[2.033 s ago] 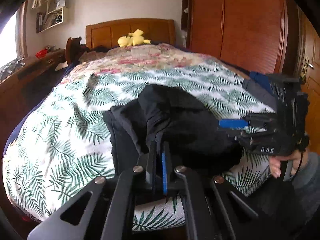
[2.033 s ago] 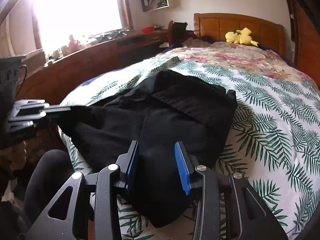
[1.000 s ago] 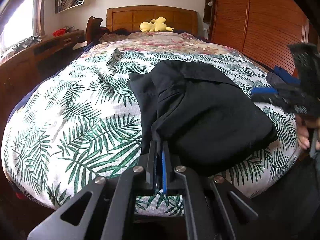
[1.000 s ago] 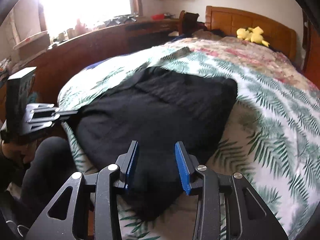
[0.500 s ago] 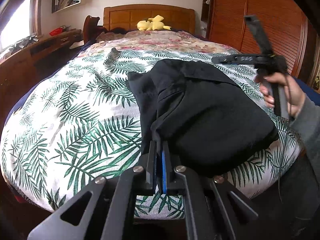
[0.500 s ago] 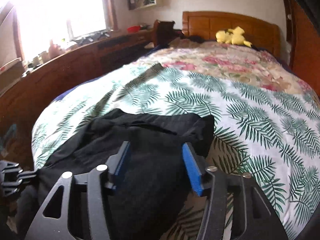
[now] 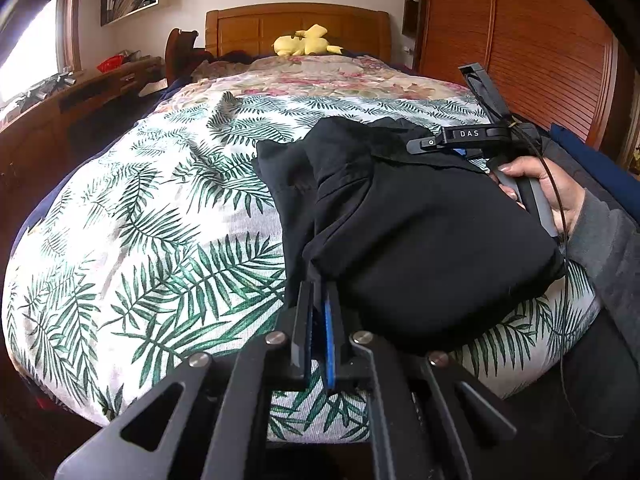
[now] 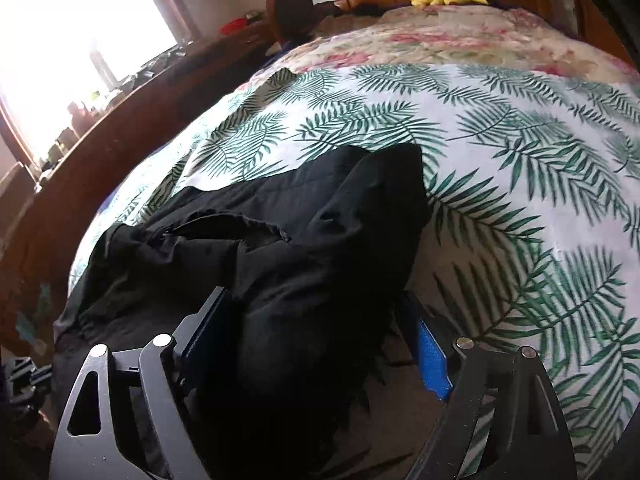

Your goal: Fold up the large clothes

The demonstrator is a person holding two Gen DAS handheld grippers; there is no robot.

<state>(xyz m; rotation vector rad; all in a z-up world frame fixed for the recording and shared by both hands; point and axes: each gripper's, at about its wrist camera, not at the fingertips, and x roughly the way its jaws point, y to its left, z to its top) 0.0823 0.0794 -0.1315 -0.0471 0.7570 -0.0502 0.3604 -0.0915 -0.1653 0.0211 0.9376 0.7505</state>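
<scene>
A: How do the claws stand?

B: The left gripper [image 7: 318,312] is pressed together, pinching the near-left corner of the black garment [image 7: 420,232]. The right gripper [image 8: 316,344] has just been opening; its jaws are spread wide with a bunched fold between them, the pads not pressing.

A: And the garment?

B: Partly folded, at the near edge of the bed [image 7: 132,216], on the fern-print cover, far from the yellow plush toy [image 7: 306,42].

A: How will it handle?

B: Soft, limp and light, I'd judge. It sags wherever unsupported. Take corners or a doubled edge, not loose middle cloth.
</scene>
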